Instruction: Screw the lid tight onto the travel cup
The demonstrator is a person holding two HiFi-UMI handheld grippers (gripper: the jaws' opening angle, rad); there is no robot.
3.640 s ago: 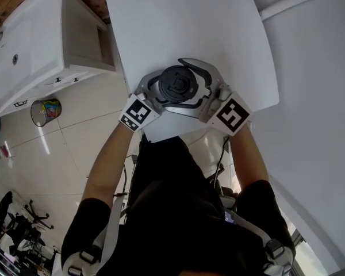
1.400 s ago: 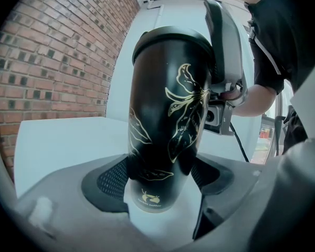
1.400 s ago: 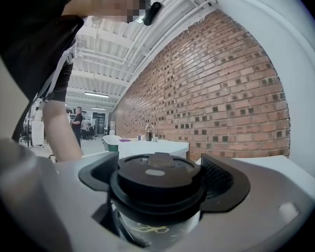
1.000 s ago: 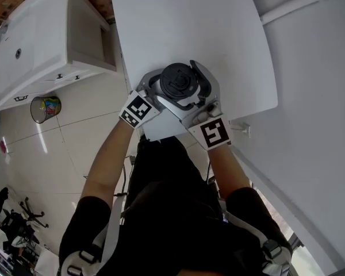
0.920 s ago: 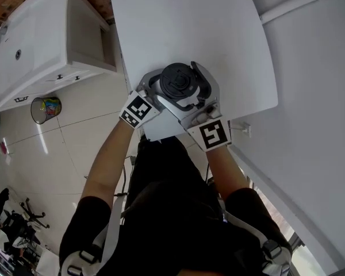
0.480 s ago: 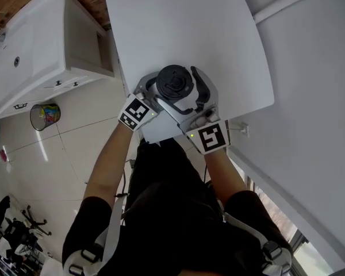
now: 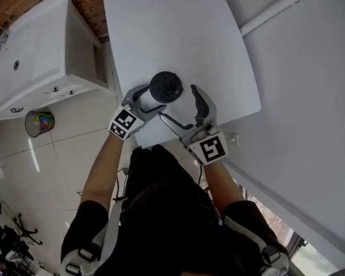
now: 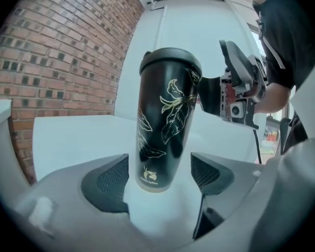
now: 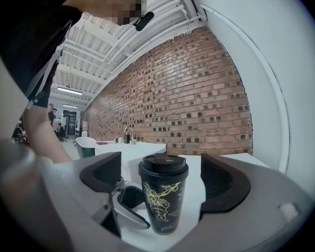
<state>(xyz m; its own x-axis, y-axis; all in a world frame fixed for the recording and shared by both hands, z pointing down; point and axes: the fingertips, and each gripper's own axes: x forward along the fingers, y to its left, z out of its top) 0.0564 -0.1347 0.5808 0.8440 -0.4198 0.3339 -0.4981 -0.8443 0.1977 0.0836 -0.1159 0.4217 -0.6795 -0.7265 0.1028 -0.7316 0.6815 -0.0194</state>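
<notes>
Cup (image 8: 165, 125) stands upright at near edge of table (image 7: 178, 33), lid (image 7: 165, 87) on. L gripper (image 8: 160, 172) sits round cup base w/ thin gaps, not clamped. R gripper (image 7: 184, 111) wide open, empty, just right of cup. Clamp base first, then grip lid level, twist w/o tipping.

Left claw (image 8: 160, 176) parted, right claw (image 9: 161, 175) spread wide

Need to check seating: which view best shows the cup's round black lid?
The right gripper view: the round black lid shows side-on, rim included. The head view shows only its top; the left gripper view sees it from below.
</notes>
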